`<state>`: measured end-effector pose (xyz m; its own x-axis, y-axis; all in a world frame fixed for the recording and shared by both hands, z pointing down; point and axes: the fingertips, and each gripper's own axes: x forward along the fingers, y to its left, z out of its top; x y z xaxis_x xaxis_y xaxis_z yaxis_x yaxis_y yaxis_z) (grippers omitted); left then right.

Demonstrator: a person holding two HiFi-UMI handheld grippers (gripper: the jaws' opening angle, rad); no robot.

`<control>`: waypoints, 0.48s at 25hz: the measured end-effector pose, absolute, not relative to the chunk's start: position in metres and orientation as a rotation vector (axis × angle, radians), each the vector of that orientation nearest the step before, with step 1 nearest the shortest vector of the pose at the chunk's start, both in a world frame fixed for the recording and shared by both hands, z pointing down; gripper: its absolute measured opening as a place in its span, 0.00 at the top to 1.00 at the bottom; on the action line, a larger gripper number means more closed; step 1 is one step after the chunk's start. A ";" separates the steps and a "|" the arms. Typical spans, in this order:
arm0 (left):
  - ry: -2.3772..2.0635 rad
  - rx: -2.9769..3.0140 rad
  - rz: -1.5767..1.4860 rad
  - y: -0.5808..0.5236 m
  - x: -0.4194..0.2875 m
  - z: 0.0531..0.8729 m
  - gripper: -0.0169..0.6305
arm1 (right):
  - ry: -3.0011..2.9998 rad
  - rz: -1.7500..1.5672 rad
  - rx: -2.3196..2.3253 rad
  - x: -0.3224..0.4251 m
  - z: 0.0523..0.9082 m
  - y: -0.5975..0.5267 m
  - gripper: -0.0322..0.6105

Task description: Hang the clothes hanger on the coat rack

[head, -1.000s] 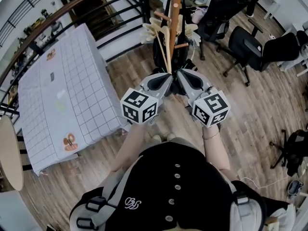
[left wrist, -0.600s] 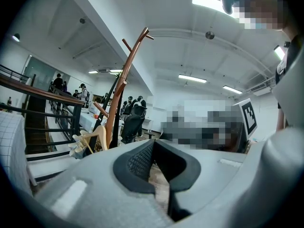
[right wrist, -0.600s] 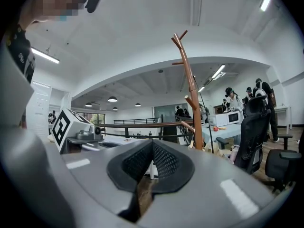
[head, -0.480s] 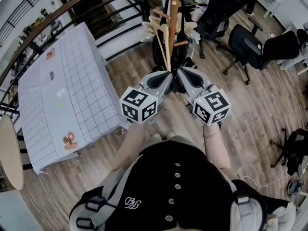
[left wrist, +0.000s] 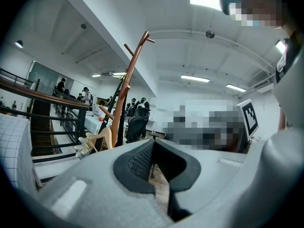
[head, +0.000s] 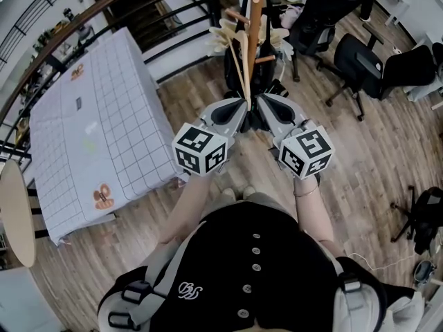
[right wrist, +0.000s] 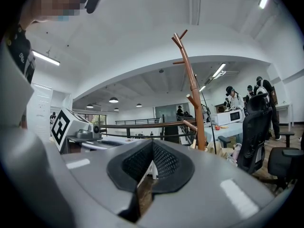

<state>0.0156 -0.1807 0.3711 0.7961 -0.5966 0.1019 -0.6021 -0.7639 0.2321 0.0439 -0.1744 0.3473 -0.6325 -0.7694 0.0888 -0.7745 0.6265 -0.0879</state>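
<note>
The wooden coat rack (head: 254, 19) stands straight ahead of me, its pole and pegs rising in the left gripper view (left wrist: 124, 87) and the right gripper view (right wrist: 192, 99). A pale wooden clothes hanger (head: 235, 40) hangs on one of its lower pegs, and it also shows low beside the pole (left wrist: 97, 141). My left gripper (head: 241, 104) and right gripper (head: 264, 102) are held side by side just short of the rack, pointing at it. Both are shut with nothing between the jaws (left wrist: 153, 144) (right wrist: 152, 144).
A table under a white grid cloth (head: 90, 130) stands to the left, with a dark railing (head: 104, 12) behind it. Black office chairs (head: 360, 61) are at the back right. A round tabletop (head: 14, 213) is at the left edge and a black stand (head: 415, 216) at the right.
</note>
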 end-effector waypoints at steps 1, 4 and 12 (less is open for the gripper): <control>-0.928 2.731 0.035 -0.180 0.015 0.372 0.98 | -2.795 0.186 1.326 0.044 0.348 -0.174 0.95; -0.923 2.724 0.038 -0.179 0.015 0.375 0.98 | -2.792 0.191 1.322 0.042 0.349 -0.174 0.95; -0.898 2.703 0.074 -0.177 0.017 0.384 0.98 | -2.779 0.219 1.314 0.044 0.356 -0.174 0.95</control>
